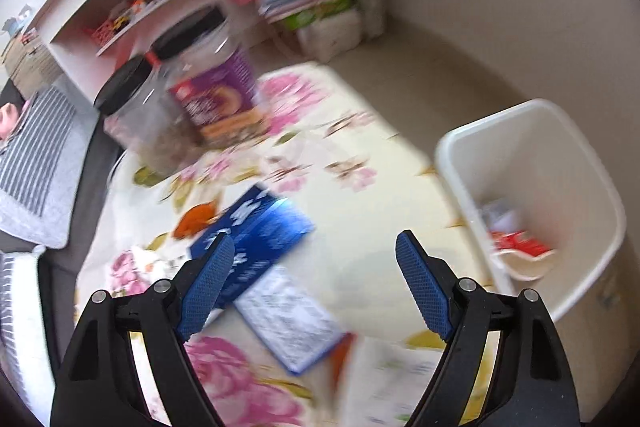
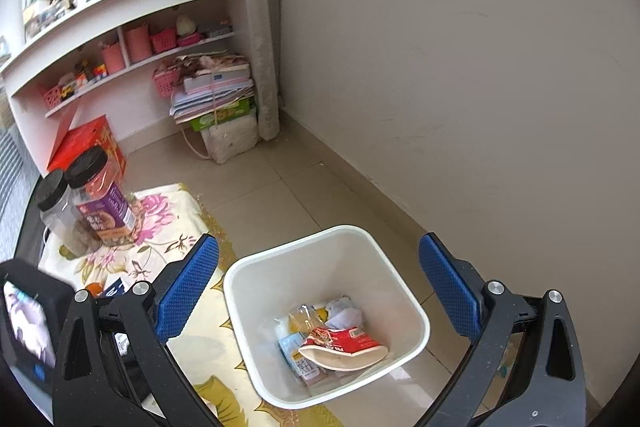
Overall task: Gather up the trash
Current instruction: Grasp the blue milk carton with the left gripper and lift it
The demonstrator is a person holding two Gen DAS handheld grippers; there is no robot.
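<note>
A white trash bin stands beside the floral-cloth table and holds a red and white cup, wrappers and a tissue. It also shows in the left wrist view. My right gripper is open and empty above the bin. My left gripper is open and empty above the table, over a blue carton and a blue and white printed packet. An orange scrap lies beside the carton. The left view is blurred.
Two black-lidded jars stand at the table's far end; they also show in the right wrist view. White shelves with pink baskets, a red box and a stack of books line the back wall. A striped cushion lies left.
</note>
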